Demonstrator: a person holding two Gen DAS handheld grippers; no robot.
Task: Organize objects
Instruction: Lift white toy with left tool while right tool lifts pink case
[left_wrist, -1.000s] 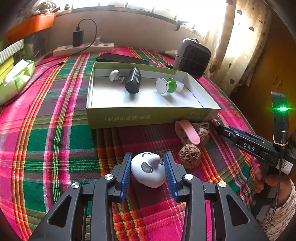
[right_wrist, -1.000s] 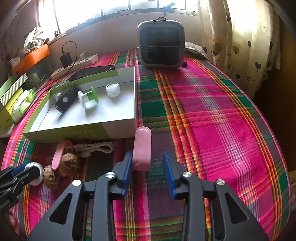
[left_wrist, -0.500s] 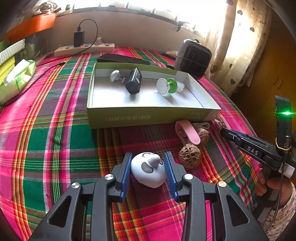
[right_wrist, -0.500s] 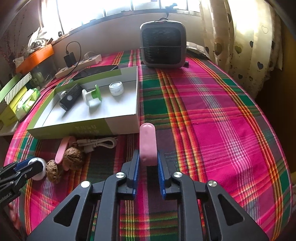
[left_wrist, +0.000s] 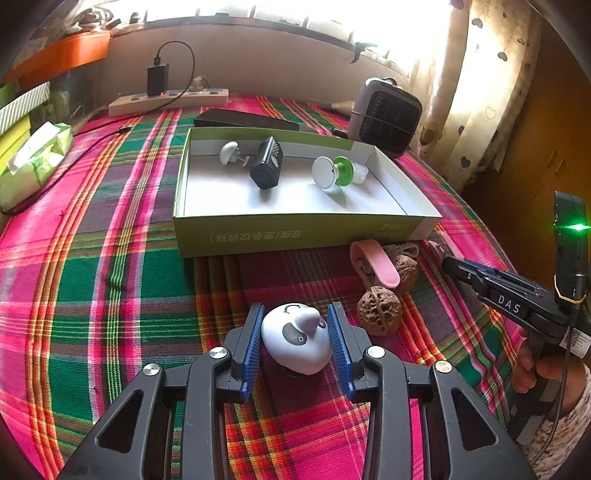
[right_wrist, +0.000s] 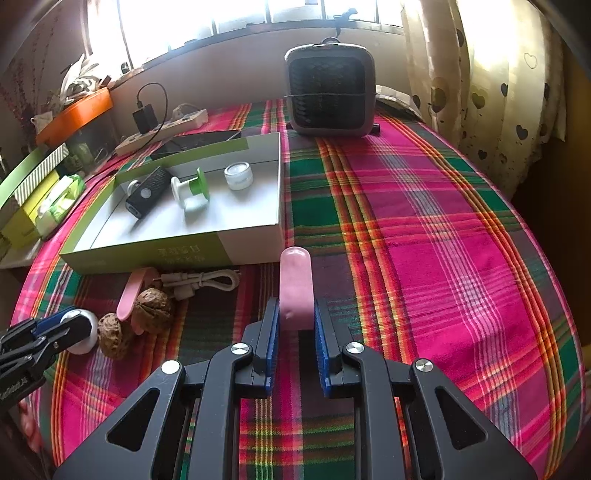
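My left gripper (left_wrist: 295, 334) is shut on a white rounded gadget (left_wrist: 297, 338) with grey spots, low over the plaid cloth. My right gripper (right_wrist: 295, 325) is shut on a pink capsule-shaped case (right_wrist: 296, 284), just in front of the open green-and-white box (right_wrist: 251, 243). The box (left_wrist: 295, 232) holds a black remote (left_wrist: 266, 167), a white-and-green spool (left_wrist: 332, 172), a small white jar (right_wrist: 238, 175) and a white knob (left_wrist: 229, 152). Two walnuts (left_wrist: 378, 310), a pink clip (left_wrist: 376, 262) and a white cable (right_wrist: 199, 282) lie in front of the box.
A grey fan heater (right_wrist: 330, 96) stands behind the box at the table's back. A power strip (left_wrist: 170, 101) with a charger, a dark tablet (left_wrist: 243, 120) and a tissue pack (left_wrist: 33, 162) lie to the left. Curtains (right_wrist: 491, 74) hang at right.
My right gripper closed on the pink case and has raised it slightly. My left gripper stayed shut on the white gadget without moving.
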